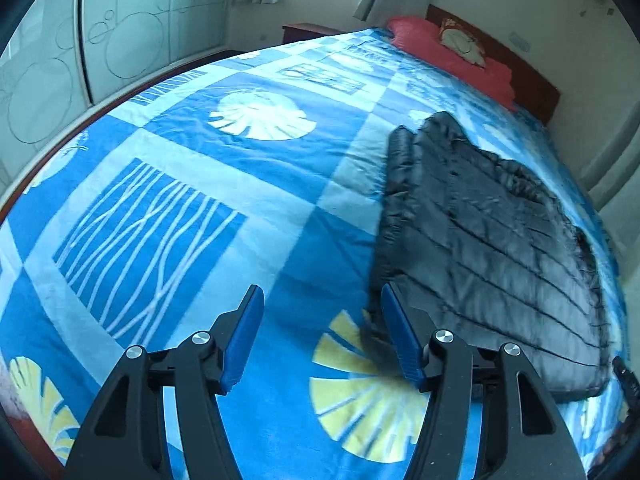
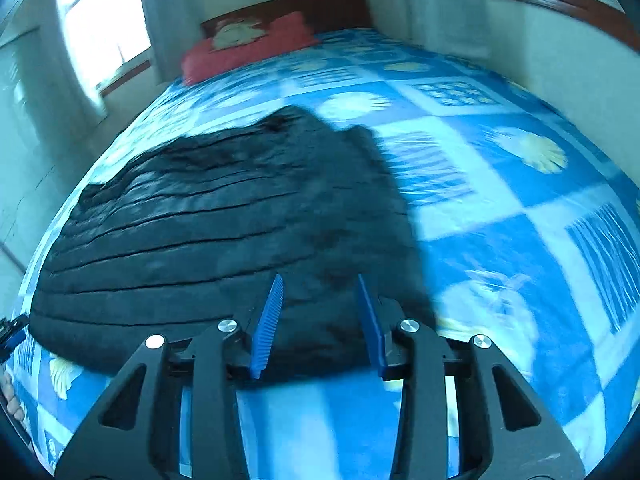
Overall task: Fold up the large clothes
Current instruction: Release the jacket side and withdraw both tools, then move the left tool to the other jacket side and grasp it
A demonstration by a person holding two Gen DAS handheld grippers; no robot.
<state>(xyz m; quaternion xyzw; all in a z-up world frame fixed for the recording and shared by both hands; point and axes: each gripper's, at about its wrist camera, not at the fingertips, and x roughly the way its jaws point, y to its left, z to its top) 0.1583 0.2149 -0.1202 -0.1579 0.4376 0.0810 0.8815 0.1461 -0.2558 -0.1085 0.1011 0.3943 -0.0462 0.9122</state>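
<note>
From the left wrist, nearest the lens is the left gripper [image 1: 322, 332], its blue pads spread with only bedspread [image 1: 168, 128] between them; it grips nothing. The black quilted jacket [image 1: 492, 240] lies just to the right of its right pad, the near left corner of the garment almost at that fingertip, the rest running away forward and to the right. Far ahead sit a red pillow [image 1: 448, 52] and the wooden headboard [image 1: 536, 88]; off to the left stands a wardrobe [image 1: 132, 28] with circle-patterned doors.

From the right wrist, the right gripper [image 2: 320, 320] comes first, jaws parted and empty, poised over the jacket's [image 2: 224, 232] near hem; the fabric shows between the pads but is not pinched. The garment spreads forward and to the left of this tool. At the far left edge the tip of the other gripper peeks in.

The jacket looks already doubled into a long panel, so the step in hand appears to be a release between folds. Next, both tools likely need to pinch the near hem corners and carry them toward the collar end.

Only the left view shows the wardrobe; only the right shows the open bedspread [image 2: 500, 208] to the jacket's right, and its blur hides the quilting detail.
</note>
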